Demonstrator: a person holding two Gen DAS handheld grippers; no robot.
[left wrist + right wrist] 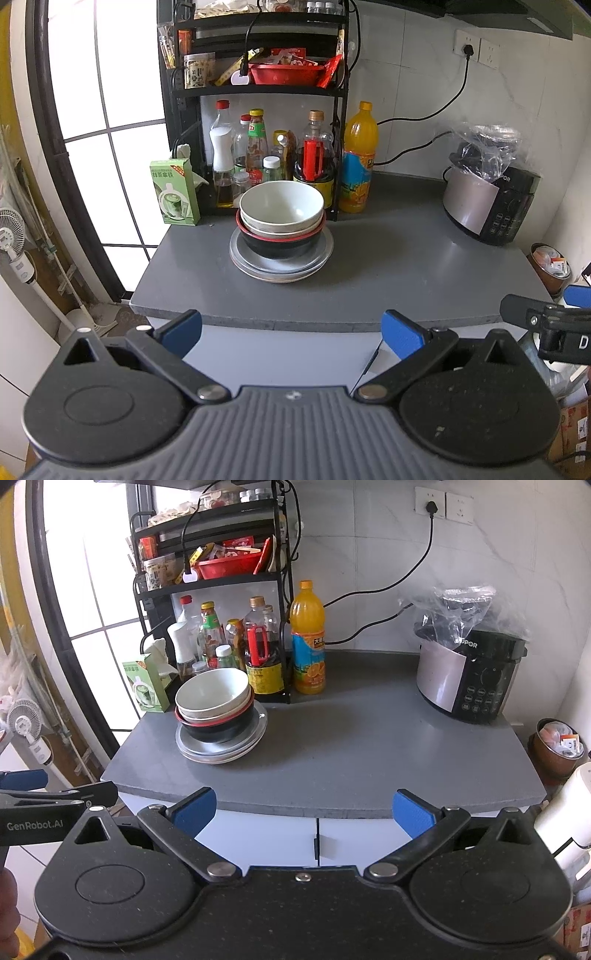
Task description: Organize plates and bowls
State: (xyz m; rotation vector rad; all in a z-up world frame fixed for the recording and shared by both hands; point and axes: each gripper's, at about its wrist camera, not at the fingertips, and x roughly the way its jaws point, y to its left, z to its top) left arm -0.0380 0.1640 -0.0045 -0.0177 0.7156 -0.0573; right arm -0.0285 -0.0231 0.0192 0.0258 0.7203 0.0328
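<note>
In the left wrist view we note the left gripper (pixel 291 334) at the bottom of the frame, its blue-padded fingers (pixel 400 334) spread wide with nothing between them. Above it, at frame centre, a white ceramic bowl (pixel 281 206) sits nested in a second pale bowl inside a black bowl with a red rim (pixel 280 245), all stacked on grey round plates (pixel 242 258) on the grey countertop (pixel 388 266). A black wire rack of bottles (pixel 258 147) stands directly behind the stack.

In the right wrist view we record the right gripper (pixel 304 810) at bottom centre, likewise fully spread and empty. The stack appears left of centre. An orange juice bottle (pixel 308 642) stands beside the rack, and a silver and black rice cooker (pixel 469 675) occupies the right.
</note>
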